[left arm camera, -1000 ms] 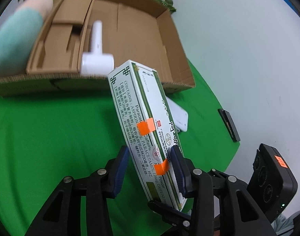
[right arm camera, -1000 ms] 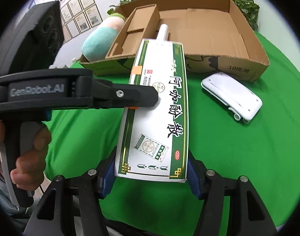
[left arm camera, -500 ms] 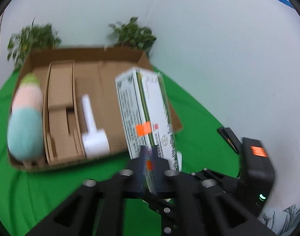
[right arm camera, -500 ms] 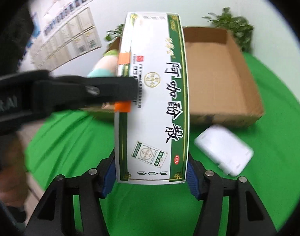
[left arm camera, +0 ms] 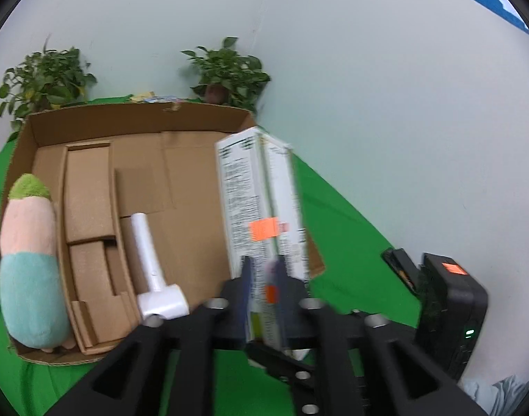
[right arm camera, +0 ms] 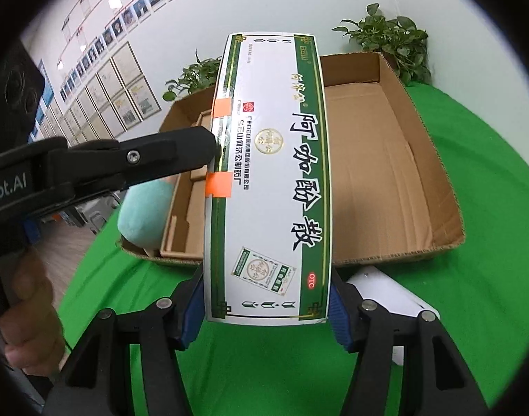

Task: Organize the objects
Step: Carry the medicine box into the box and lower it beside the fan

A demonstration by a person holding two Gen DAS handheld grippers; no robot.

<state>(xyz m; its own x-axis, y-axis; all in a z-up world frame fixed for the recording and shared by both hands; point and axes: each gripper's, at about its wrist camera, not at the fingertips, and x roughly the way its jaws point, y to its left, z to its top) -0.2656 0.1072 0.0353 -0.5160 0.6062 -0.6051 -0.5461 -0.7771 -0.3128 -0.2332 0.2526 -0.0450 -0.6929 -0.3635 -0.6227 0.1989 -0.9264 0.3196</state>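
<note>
I have the medicine box [right arm camera: 268,187] off the worktop [right arm camera: 472,173], carried by both claws at once; the right claw [right arm camera: 266,305] is clamped across the width of its near end, blue pads pressed to both long edges; the left claw [left arm camera: 262,289] has just been opening from a tighter pinch, yet its pads look to sit against the box's thin edge between the two orange tape tabs, so I read it as gripping the narrow thickness.

The relation my next move turns on: the box's long axis runs straight out from the right claw toward twelve o'clock, and the cardboard tray [right arm camera: 434,173] lies beyond and below it in that same direction; the tray's open floor shows at one to two o'clock of the box, so I judge a forward carry and a lowering would land it there. The right claw holds the end, the left comes in from nine o'clock at mid-length.

In the left wrist view the plush toy [left arm camera: 28,260] fills the tray's nine o'clock side and a white handled device [left arm camera: 153,270] lies beside the cardboard insert.

Hard to read: the left pads are blurred; the box hides the tray floor behind it; a white case [right arm camera: 392,298] at five o'clock is partly covered by my right claw.
</note>
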